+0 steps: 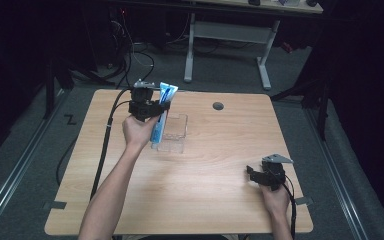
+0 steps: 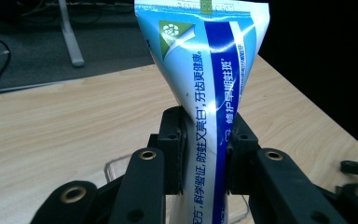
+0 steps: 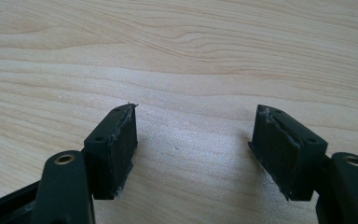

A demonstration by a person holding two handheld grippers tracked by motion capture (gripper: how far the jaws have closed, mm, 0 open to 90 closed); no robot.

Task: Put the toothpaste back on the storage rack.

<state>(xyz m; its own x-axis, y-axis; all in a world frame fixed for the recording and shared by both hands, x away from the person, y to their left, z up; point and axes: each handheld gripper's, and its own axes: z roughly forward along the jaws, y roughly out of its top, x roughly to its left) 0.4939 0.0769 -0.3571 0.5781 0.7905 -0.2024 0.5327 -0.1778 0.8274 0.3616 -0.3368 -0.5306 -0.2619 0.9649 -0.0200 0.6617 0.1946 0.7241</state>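
A blue and white toothpaste tube [image 1: 162,112] stands nearly upright in my left gripper [image 1: 152,107], which is shut on it above the table's far left. In the left gripper view both black pads [image 2: 173,140] press the tube [image 2: 209,88] at its narrow middle, its flat crimped end pointing up. Just right of and below the tube lies a clear plastic tray [image 1: 175,132]; its edge [image 2: 114,165] shows under the jaws. My right gripper [image 1: 257,175] rests low over the table's near right, open, with bare wood between its fingers [image 3: 116,140].
The wooden table [image 1: 215,165] has a round dark grommet hole [image 1: 218,106] near its far edge. A white-legged desk [image 1: 230,35] stands behind on the grey floor. Cables trail off the table's left side. Dark rails run along both sides.
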